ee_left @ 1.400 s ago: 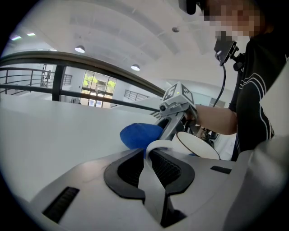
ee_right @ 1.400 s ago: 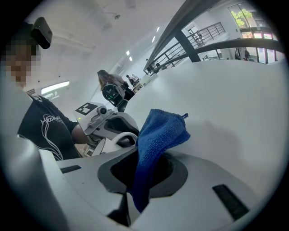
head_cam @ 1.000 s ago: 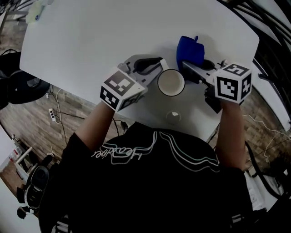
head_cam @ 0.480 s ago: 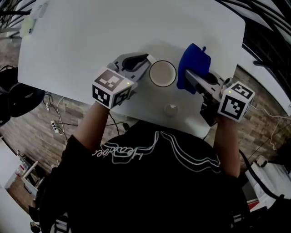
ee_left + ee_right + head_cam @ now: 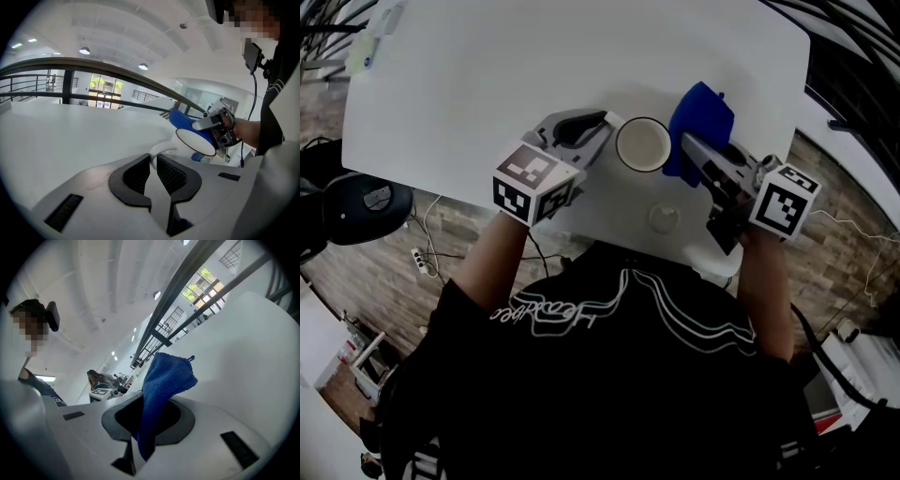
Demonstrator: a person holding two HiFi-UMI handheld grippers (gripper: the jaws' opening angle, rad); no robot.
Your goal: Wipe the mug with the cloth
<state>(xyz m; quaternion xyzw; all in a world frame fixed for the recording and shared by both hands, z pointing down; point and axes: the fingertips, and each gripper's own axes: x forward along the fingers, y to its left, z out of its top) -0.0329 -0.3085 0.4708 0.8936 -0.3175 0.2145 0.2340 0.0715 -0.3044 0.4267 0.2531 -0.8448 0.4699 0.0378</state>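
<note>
White table [image 5: 487, 84] below; the left gripper [image 5: 152, 165] clamps the white mug [image 5: 643, 143] by its handle. The right gripper [image 5: 146, 430], angled inward, holds pinched blue cloth [image 5: 700, 114] against it.

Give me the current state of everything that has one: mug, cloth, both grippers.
white ceramic mug: empty, held by its handle, cloth against its right side.
blue terry cloth: bunched, pinched at one end, touching the mug.
left gripper: shut on the mug's handle.
right gripper: shut on the cloth.
small round white object: lying on the table, untouched.
</note>
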